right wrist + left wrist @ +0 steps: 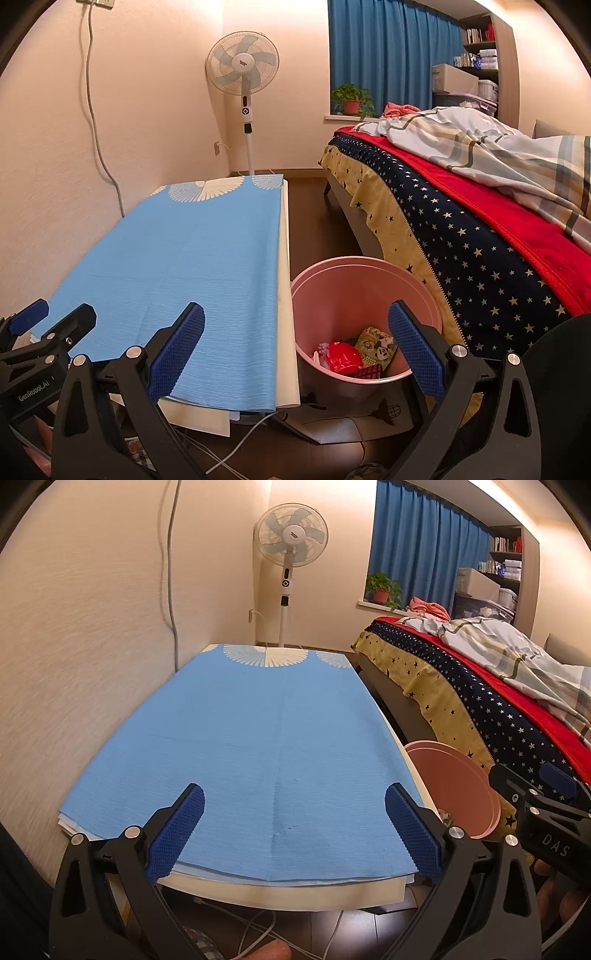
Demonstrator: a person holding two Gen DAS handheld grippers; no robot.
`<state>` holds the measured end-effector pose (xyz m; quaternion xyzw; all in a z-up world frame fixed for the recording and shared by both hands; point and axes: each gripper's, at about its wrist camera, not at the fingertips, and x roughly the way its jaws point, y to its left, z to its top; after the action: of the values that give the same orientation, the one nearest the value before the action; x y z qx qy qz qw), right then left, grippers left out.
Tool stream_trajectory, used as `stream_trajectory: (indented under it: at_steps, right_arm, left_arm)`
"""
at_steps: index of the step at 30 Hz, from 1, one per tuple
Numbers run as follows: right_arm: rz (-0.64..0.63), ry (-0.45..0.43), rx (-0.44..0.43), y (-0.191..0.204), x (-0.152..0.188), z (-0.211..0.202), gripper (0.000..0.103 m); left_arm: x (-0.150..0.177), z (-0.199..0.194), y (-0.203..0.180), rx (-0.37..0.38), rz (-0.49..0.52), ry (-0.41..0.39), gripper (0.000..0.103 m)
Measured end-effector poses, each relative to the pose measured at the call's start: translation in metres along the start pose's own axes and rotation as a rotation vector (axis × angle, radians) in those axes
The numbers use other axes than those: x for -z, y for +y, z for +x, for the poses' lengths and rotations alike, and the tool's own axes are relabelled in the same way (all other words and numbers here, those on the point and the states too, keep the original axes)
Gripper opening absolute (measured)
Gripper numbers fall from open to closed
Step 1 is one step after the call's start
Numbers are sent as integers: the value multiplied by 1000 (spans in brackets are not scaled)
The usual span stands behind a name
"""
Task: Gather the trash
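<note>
In the left wrist view, the left gripper [294,830] is hovering over the near edge of the tabletop [280,890], its blue-padded fingers [183,834] standing spread wide with nothing between them. A blue cloth [251,731] is covering the tabletop. The pink bin [458,790] is sitting just beside the tabletop's right edge, between it and the bed [480,701]; the right gripper [546,812] is showing at the right border.

In the right wrist view, the right gripper [295,350] is hanging above the pink bin [354,280], fingers [417,354] spread apart and holding nothing. Trash is lying inside the bin: a red wrapper [344,356] and a cartoon-printed packet [376,346]. A standing fan [242,66] is standing near the far wall.
</note>
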<state>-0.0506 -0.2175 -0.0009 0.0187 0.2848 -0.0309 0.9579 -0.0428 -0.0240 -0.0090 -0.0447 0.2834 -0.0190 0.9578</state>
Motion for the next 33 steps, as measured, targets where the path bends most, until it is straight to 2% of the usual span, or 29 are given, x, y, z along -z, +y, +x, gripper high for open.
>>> stream_trajectory:
  at_steps: [33]
  right_arm:
    - [-6,-1,9,0,1,-1,98]
  left_arm:
    - [0,1,1,2,-1,5,95]
